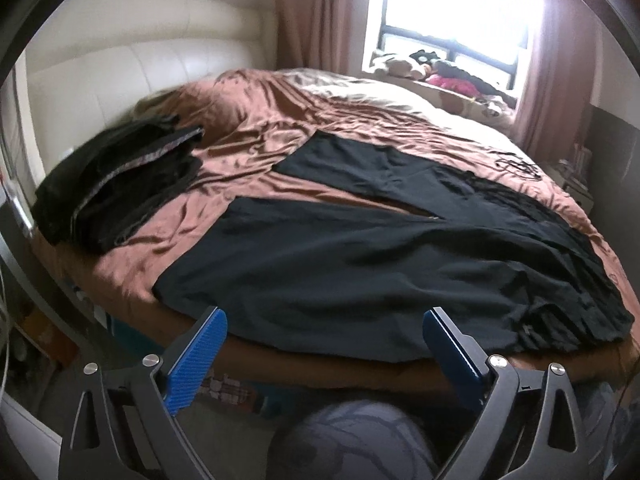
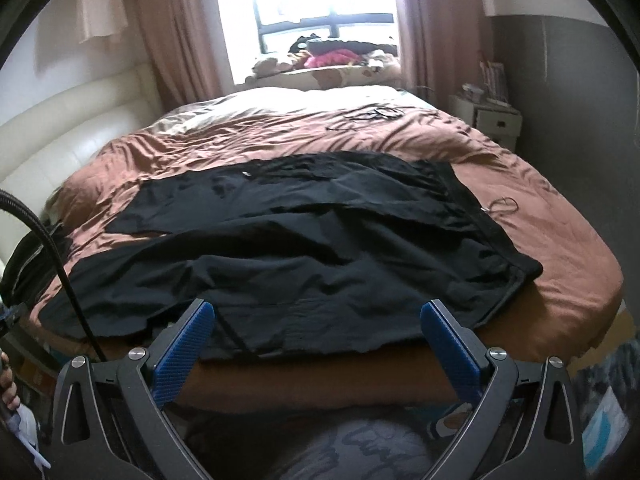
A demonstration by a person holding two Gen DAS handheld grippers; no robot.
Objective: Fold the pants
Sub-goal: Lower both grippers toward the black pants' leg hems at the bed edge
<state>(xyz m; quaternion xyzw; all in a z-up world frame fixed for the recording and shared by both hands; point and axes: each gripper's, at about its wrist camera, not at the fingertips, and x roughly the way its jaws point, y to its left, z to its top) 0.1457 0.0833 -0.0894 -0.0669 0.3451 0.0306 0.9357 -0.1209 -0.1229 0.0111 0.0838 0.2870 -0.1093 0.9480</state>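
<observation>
Lying spread across a brown bedspread (image 2: 560,216), the black pants (image 1: 360,264) have both legs stretched toward the headboard (image 1: 100,68) side and the waistband toward the opposite side, with a narrow wedge of bedspread showing between the legs. The near leg runs along the bed's front edge and slightly overhangs it. The left gripper (image 1: 324,322) hangs just off that edge with its jaws wide apart and nothing between them; the near leg's fabric lies just past the blue fingertips (image 1: 214,322). The right gripper (image 2: 318,314) is likewise spread wide and empty, with the pants' near edge just beyond its tips, close to the waist end. A pile (image 1: 120,184) of dark folded clothes sits on the bed beside the leg ends.
</observation>
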